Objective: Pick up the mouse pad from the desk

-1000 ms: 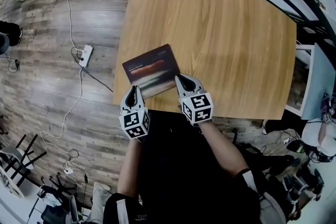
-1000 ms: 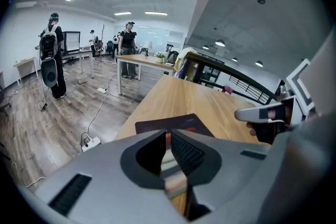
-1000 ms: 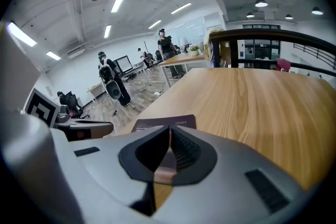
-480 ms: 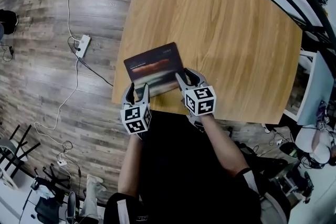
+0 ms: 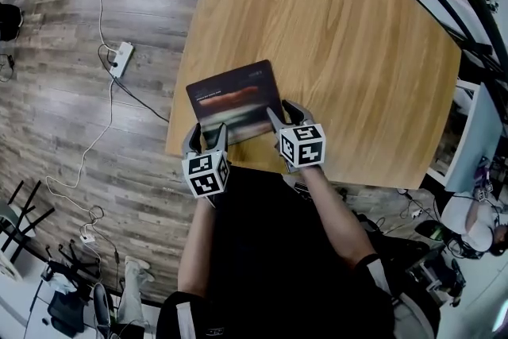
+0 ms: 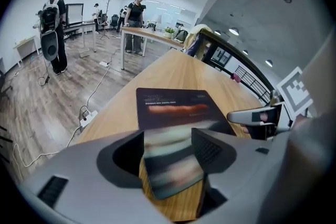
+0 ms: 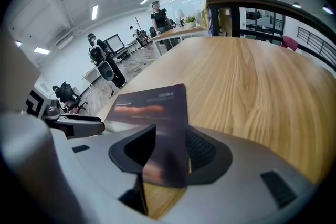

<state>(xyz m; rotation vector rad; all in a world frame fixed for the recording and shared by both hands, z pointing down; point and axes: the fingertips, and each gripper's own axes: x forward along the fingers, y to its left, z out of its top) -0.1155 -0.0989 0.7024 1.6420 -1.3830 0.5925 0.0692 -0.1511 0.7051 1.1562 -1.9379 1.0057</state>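
1. Between the two jaws of the left gripper [image 6: 168, 152] lies one near corner of the single mouse pad [image 6: 176, 113]. The jaws stand apart, have just been opening, and do not press on the pad.
2. The right gripper [image 7: 170, 153] straddles the pad's other near corner. Its two jaws are likewise spread wide and have just been opening, with the pad loose between them.
3. The one mouse pad rests on the wooden desk [image 5: 341, 52] and stretches away ahead of both grippers. It is dark, with a reddish streak farther off and a pale band nearer the jaws.
4. Both grippers sit side by side at the desk's near edge, one at each near corner of the pad. In each gripper view, the other gripper shows off to the side.
5. Out past the left gripper's outer side, two white power strips [image 5: 121, 58] lie on the plank floor [image 5: 71, 115] with cables trailing.
6. Far ahead of the left gripper, two people [image 6: 136, 10] stand near another table [image 6: 152, 34].
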